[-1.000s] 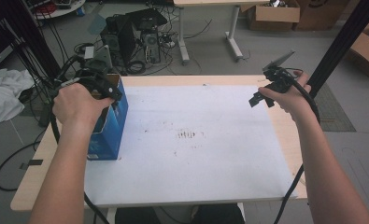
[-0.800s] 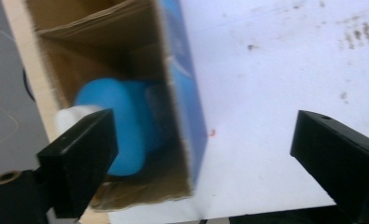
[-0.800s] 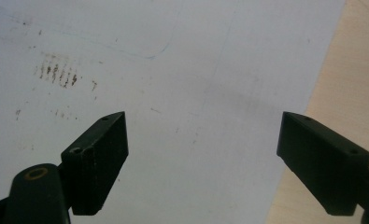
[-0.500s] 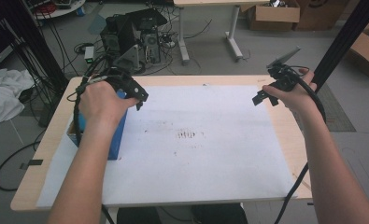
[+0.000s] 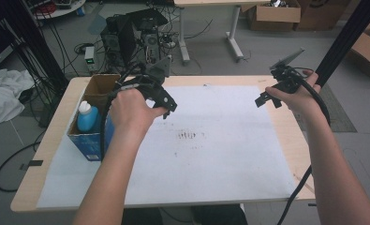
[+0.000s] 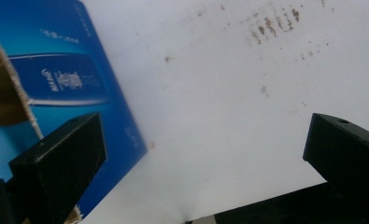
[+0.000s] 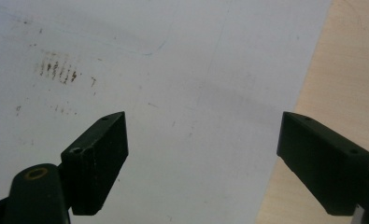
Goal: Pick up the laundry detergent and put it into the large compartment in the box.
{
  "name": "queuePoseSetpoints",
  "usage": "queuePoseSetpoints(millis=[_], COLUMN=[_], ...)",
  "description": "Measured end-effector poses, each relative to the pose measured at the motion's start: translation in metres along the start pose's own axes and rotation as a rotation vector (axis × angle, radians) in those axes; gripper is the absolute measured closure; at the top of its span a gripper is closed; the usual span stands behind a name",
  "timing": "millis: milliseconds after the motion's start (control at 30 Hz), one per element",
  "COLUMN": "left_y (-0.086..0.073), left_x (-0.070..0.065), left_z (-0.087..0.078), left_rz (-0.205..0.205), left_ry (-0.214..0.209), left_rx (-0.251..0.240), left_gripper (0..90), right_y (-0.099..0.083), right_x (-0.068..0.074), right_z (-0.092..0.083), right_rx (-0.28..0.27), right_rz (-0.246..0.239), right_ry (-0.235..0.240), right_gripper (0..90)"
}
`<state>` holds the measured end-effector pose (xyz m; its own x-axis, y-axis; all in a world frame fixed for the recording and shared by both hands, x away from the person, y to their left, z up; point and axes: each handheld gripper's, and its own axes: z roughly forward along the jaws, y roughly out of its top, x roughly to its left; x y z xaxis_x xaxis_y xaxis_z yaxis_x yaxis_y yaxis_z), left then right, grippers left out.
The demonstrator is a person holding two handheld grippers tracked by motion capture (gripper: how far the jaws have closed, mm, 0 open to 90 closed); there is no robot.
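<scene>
Nearest the person, two forearms come in over the white paper sheet (image 5: 210, 154) that covers most of the table (image 5: 42, 192); take the blue carton (image 5: 92, 136) at the sheet's left edge as the landmark. The left gripper (image 5: 166, 105) hangs just to the right of the carton, above bare paper, its jaws spread wide with nothing between them. In the left gripper view the carton's printed blue side (image 6: 74, 93) sits just off one jaw, so the tool seems held close to the box, probably so it can turn back to it without a long reach. Inside the open-topped carton stands a blue bottle with a white cap (image 5: 85, 116), upright against the near wall; this looks to be what the work concerns, and it is untouched. The faint brown smudges (image 5: 188, 136) lie right of the carton, mid-sheet. Far to the right of the carton, over the sheet's right edge, the right gripper (image 5: 267, 99) is parked, jaws likewise wide apart and empty, apparently kept clear.
</scene>
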<state>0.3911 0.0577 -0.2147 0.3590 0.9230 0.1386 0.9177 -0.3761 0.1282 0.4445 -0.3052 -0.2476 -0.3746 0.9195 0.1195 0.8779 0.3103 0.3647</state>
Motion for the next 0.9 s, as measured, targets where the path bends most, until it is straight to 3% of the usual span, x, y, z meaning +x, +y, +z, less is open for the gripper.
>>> queuePoseSetpoints(millis=[133, 200, 333, 900], left_y=[0.002, 0.002, 0.003, 0.003], left_x=[-0.012, -0.019, -0.027, -0.03], left_z=[0.005, 0.007, 0.008, 0.008], left_rz=[0.028, 0.061, 0.078, 0.086], left_ry=[-0.025, -0.013, -0.012, -0.015], left_rx=[0.004, 0.018, 0.012, 0.016], left_gripper=[0.1, 0.1, 0.1, 0.1], right_y=[-0.001, -0.001, -0.001, -0.002], right_x=[0.001, 0.001, 0.004, 0.005], right_z=[0.0, 0.0, -0.002, -0.002], right_rx=[0.005, 0.004, 0.0, 0.003], right_rz=[0.001, 0.002, 0.002, -0.002], right_ry=[-0.003, -0.003, -0.004, -0.007], right_gripper=[16.5, 16.5, 16.5, 16.5])
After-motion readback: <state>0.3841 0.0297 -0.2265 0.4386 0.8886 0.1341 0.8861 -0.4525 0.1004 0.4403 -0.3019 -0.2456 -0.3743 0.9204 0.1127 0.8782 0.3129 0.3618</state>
